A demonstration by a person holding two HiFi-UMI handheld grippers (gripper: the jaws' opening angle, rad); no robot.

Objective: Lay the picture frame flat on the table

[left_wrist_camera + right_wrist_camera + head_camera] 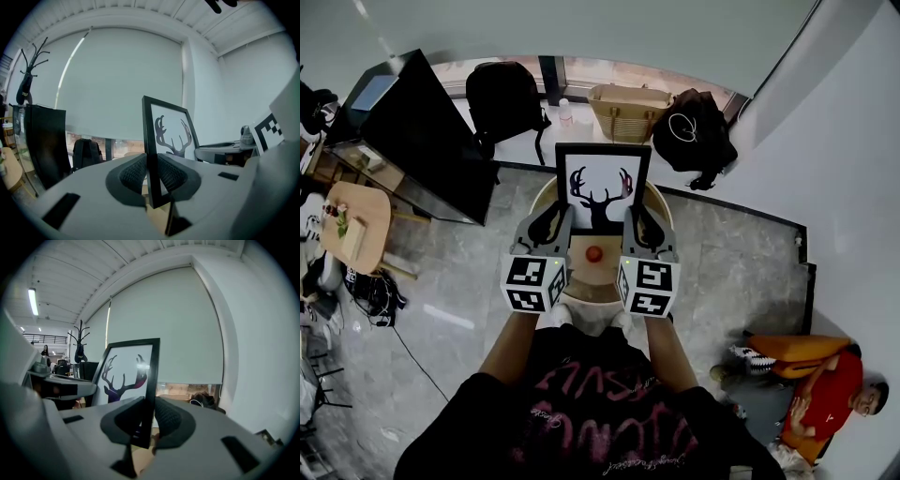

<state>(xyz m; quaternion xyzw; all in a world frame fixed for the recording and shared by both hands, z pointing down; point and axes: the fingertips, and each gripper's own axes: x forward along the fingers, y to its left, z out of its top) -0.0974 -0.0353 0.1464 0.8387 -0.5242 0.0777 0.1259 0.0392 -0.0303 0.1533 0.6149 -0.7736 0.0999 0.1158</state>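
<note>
Round wooden table (602,279) below: left gripper (555,225) and right gripper (636,223) each pinch a side edge of the upright picture frame (602,187) over it, so uneven lowering may twist the thin edge loose, dropping it onto the red object (594,251).

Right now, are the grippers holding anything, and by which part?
The picture frame, upright. The left gripper clamps its left side edge, the right gripper its right side edge, both near the bottom.

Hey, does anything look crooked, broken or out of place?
Nothing stands out. The picture frame is held upright and looks straight over the table, with the left gripper and right gripper each clamped on a side edge; no damage shows.
</note>
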